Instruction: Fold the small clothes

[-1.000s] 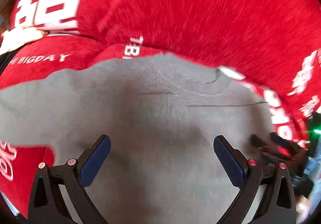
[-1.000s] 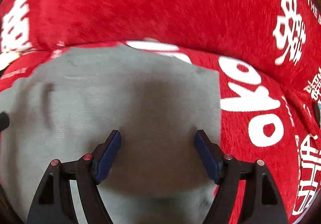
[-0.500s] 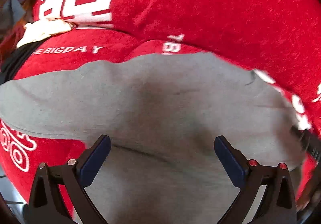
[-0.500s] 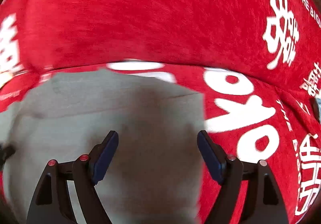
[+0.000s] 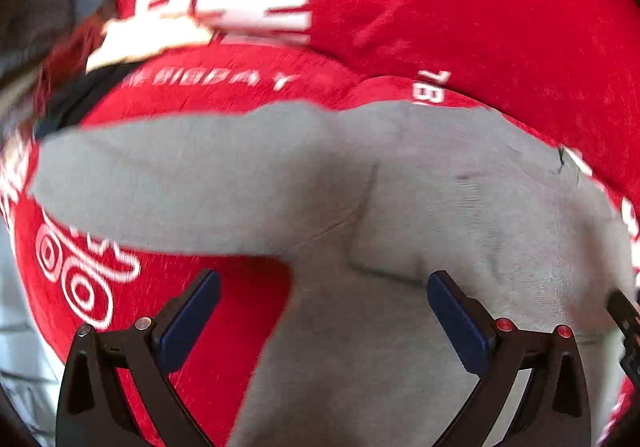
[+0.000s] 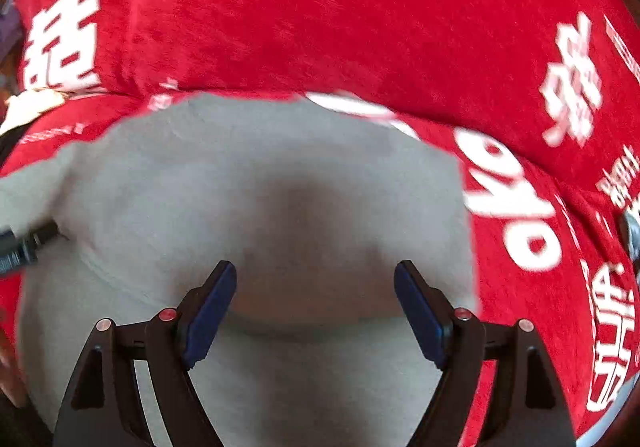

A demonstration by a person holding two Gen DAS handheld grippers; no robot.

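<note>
A small grey garment (image 5: 420, 215) lies flat on a red cover with white lettering (image 5: 460, 7). One sleeve (image 5: 180, 187) stretches out to the left in the left wrist view. My left gripper (image 5: 323, 287) hovers open over the garment's left edge below the sleeve, nothing between its blue pads. In the right wrist view the garment (image 6: 260, 175) fills the middle, its right edge near the white letters. My right gripper (image 6: 315, 283) stands open above the cloth, not gripping it. The tip of the other gripper (image 6: 24, 245) shows at the far left there.
The red cover (image 6: 320, 7) rises into a padded back behind the garment. A cream cloth (image 5: 148, 39) and dark items lie at the upper left beyond the cover. Pale floor tiles (image 5: 20, 327) show at the lower left, past the cover's edge.
My left gripper has slid leftward, so the sleeve and the red cover under it came into view. My right gripper has pulled back and up, showing more of the garment. Both stayed open.
</note>
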